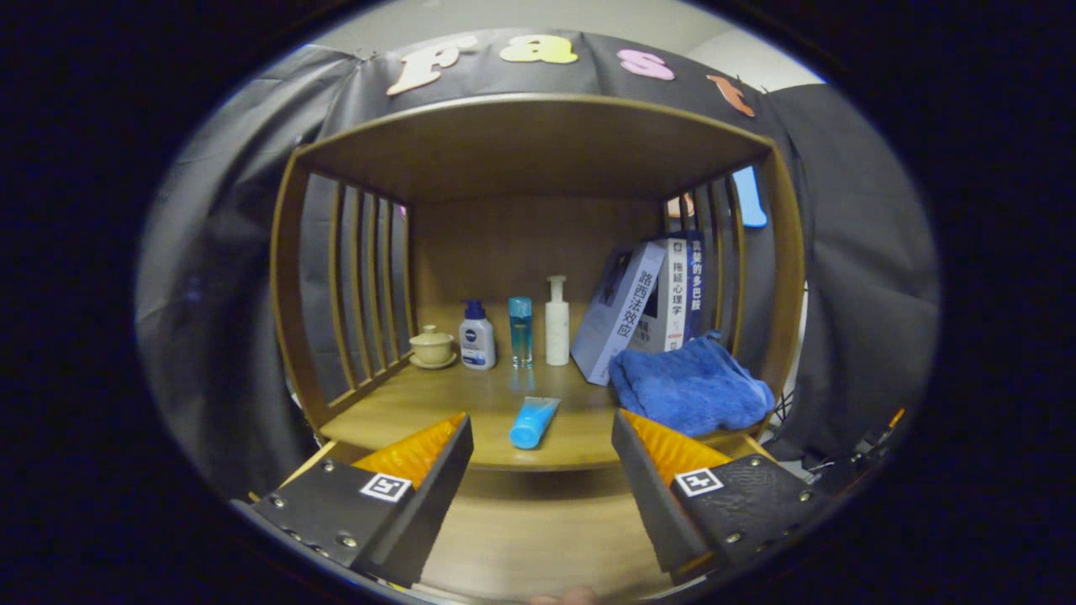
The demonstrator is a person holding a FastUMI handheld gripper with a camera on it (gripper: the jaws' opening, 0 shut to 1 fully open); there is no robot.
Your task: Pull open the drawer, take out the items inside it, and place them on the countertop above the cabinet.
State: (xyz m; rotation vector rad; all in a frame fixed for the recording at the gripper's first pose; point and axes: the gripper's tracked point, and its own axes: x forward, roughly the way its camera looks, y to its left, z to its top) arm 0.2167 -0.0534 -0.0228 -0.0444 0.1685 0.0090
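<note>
gripper (pixel 542 437) fingers wide apart, holding nothing | blue plastic tube (pixel 533 421) lying on wooden counter (pixel 471 403) near its front edge, just beyond fingers | blue folded towel (pixel 689 386) right of it

The hand-held two-finger gripper (pixel 542 454) is held level and pointing straight ahead, its two fingers spread wide apart with nothing between them. Each finger (pixel 420 458) is a broad wedge that narrows toward its tip, with a ribbed pad on the inner face and a small square marker on top. Screw heads dot the outer plates. The fingers touch nothing.
</note>
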